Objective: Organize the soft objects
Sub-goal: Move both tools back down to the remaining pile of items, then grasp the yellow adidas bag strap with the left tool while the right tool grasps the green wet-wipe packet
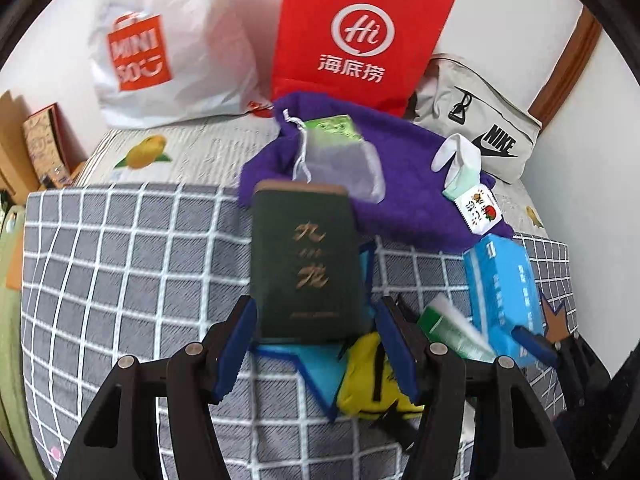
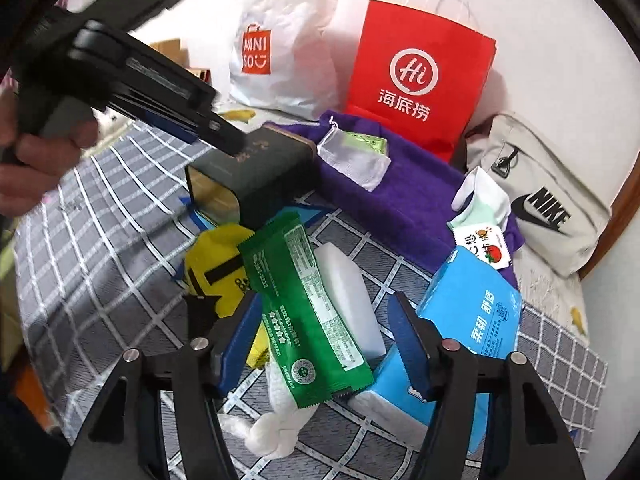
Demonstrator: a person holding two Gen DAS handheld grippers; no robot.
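Note:
My left gripper (image 1: 316,340) is shut on a dark green tin box (image 1: 306,260) with gold characters, held above the checked bedspread; the right wrist view shows the box (image 2: 260,168) lifted under that gripper's fingers (image 2: 224,136). My right gripper (image 2: 328,344) is open, its jaws on either side of a green snack packet (image 2: 308,316) that lies over a white foam block (image 2: 348,296). A blue tissue pack (image 2: 472,312) lies to the right. A yellow pouch (image 2: 216,276) and a white knotted cloth (image 2: 276,424) lie below. A purple towel (image 2: 400,184) carries a mesh pouch (image 2: 356,156).
A red paper bag (image 2: 416,76), a white Miniso bag (image 2: 280,48) and a grey Nike bag (image 2: 536,188) stand along the wall. A folded sock (image 2: 484,200) and a small sachet (image 2: 484,248) lie on the towel's right end. Cardboard boxes (image 1: 36,148) sit at left.

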